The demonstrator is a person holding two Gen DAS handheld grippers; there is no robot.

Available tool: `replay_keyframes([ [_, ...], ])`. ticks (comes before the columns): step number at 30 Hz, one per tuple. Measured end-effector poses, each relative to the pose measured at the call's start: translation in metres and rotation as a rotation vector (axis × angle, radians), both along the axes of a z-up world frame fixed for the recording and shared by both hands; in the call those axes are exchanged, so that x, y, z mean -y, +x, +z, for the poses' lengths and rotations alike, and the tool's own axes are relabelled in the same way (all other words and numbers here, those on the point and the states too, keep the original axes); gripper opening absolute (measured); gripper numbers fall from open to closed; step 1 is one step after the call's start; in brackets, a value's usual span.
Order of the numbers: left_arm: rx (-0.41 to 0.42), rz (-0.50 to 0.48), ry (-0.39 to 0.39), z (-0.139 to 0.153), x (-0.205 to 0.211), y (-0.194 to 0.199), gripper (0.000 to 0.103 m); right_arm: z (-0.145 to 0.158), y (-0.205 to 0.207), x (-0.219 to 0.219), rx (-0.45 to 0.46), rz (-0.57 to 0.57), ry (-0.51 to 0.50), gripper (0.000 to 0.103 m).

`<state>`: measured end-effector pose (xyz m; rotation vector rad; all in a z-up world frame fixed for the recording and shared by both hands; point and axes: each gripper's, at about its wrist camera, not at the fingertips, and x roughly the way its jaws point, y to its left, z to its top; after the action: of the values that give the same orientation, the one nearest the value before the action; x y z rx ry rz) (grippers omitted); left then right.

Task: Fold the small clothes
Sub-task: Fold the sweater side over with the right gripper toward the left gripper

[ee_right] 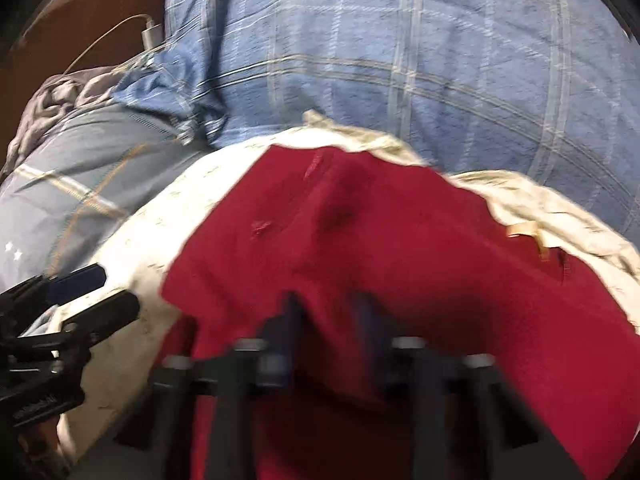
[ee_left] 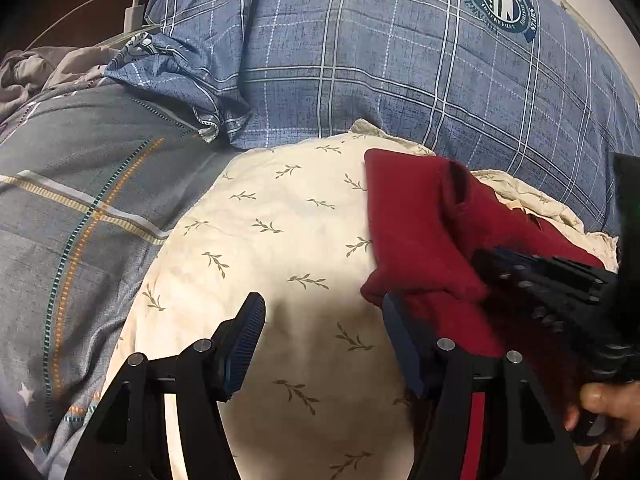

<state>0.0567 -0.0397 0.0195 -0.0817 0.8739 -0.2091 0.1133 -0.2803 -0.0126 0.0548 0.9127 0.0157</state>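
Observation:
A small red garment lies partly folded on a cream pillow with a leaf print. My left gripper is open and empty over the pillow, its right finger at the garment's left edge. My right gripper comes in from the right over the garment. In the blurred right wrist view the red garment fills the middle and my right gripper has its fingers close together with red cloth between them. The left gripper shows at the left edge there.
A blue plaid pillow lies behind the cream pillow. A grey striped bedsheet spreads to the left. A white charger with cable lies at the far left by the dark headboard.

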Motion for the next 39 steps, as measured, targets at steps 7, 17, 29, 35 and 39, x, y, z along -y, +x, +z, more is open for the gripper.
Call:
replay_keyframes([
  [7,-0.005,0.008,-0.006,-0.001,0.001,0.002,0.061,0.002,-0.016,-0.017,-0.039,0.118,0.033,0.0],
  [17,-0.007,0.012,0.013,-0.003,0.003,0.002,0.061,0.01,-0.005,-0.005,0.052,0.008,0.041,0.051],
  [29,-0.018,0.019,0.009,-0.004,0.002,0.005,0.061,0.012,-0.005,-0.012,0.07,0.097,-0.039,0.008],
  [35,-0.02,0.019,0.006,-0.005,0.003,0.006,0.061,0.002,-0.007,-0.02,0.014,0.133,-0.006,0.01],
  [39,-0.015,0.018,0.017,-0.005,0.005,0.005,0.061,0.003,-0.012,-0.006,-0.011,0.101,0.144,0.036],
])
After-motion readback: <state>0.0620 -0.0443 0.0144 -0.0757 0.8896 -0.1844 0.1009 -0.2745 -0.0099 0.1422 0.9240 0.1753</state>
